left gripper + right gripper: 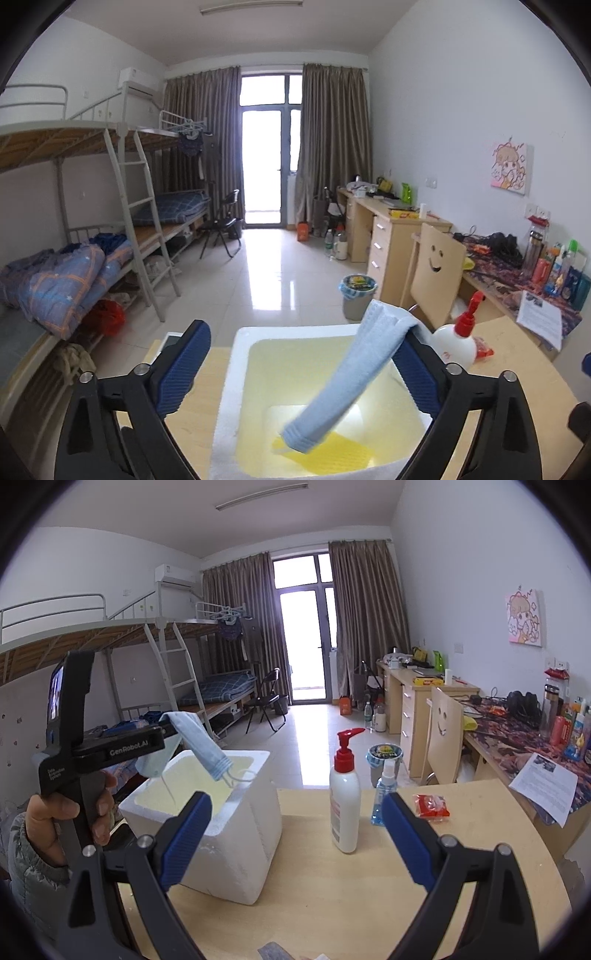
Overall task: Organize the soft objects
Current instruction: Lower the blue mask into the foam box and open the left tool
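A white foam box [236, 369] stands on the wooden table; it also shows in the right wrist view [236, 845]. A yellow cloth [332, 452] lies on its floor. My left gripper [303, 347] is wide open above the box. A folded light blue face mask [351, 376] drapes over its right finger and hangs down into the box. In the right wrist view the mask [201, 744] hangs from the left gripper [168, 733] over the box, ear loops dangling. My right gripper [297, 816] is open and empty above the table, right of the box.
A white pump bottle with a red top [344, 794], a small blue spray bottle [384, 794] and a red packet [431, 805] stand on the table right of the box. A grey cloth edge [273, 952] lies at the table front. A chair [445, 734] and desks stand behind.
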`<state>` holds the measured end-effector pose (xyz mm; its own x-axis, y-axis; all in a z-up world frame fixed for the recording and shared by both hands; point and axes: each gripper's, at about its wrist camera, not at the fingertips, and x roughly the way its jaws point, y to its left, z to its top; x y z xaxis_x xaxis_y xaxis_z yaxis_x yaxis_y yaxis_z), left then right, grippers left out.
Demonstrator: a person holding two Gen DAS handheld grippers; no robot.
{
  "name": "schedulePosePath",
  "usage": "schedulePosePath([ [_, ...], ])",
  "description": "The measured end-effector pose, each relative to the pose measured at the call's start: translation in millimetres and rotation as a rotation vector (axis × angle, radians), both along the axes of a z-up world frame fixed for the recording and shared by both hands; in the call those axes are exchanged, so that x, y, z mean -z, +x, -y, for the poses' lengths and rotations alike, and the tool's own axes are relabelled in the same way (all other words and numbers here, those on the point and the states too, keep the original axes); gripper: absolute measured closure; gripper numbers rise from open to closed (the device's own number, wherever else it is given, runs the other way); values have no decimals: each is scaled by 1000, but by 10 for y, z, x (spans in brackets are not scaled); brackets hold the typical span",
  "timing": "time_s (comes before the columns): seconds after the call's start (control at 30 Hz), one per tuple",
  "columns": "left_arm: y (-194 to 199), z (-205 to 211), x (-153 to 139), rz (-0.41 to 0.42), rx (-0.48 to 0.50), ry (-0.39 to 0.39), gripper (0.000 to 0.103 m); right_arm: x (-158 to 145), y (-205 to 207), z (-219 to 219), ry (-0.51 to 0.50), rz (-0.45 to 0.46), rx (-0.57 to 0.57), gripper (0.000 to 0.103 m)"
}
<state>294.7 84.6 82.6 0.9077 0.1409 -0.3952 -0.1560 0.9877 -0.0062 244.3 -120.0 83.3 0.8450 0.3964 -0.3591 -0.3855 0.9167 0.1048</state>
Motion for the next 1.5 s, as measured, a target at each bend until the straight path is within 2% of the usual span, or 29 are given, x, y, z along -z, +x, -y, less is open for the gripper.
schedulePosePath([
  [0.1,40,-68,41,-40,-52,-1,7,5,-16,2,1,-1,-3,8],
  [0.17,38,-95,56,-52,-30,-15,7,8,-20,-8,-3,-2,-6,8],
  [0.37,-26,-88,112,-83,-7,8,7,15,-1,-42,-5,-4,-20,8],
  [0.53,-110,-89,123,-77,29,11,7,28,44,-125,-9,-11,-42,8],
  [0.73,-149,-127,128,-72,38,10,7,62,146,-288,-17,-33,-123,8],
  [1.03,-185,-175,134,-65,67,0,7,179,408,-745,-125,-42,-232,8],
  [1.23,-203,-251,145,-71,111,-19,7,217,611,-874,-141,-48,-276,8],
  [1.5,-207,-334,119,-65,115,-26,7,154,818,-978,-157,-19,-238,8],
])
